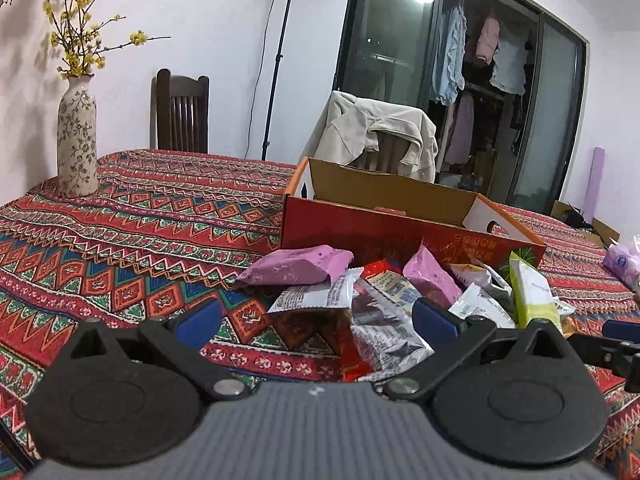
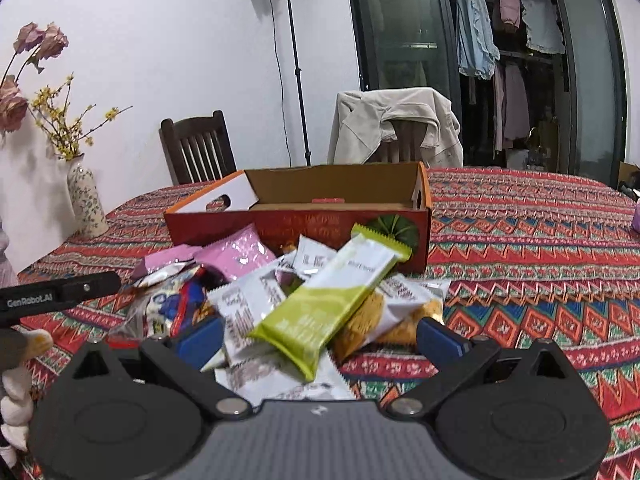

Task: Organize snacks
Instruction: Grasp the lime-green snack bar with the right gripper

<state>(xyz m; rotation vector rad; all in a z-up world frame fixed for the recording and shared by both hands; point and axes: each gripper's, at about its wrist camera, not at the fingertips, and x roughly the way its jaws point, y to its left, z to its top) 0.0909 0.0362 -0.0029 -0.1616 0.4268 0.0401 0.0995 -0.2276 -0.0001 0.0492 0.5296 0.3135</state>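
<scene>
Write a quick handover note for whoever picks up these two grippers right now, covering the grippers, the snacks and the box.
Left gripper: jaws open, holding nothing, aimed at the near left side of the snack pile.
Right gripper: jaws open, empty, with the green and white packet lying between the fingers on top of the pile.
Red cardboard box: open, on the patterned tablecloth just behind the pile; no snacks visible in the part of the inside that shows.
Done: nothing sorted as far as the views show.
Left: likely move every packet from the pile into the box.
</scene>
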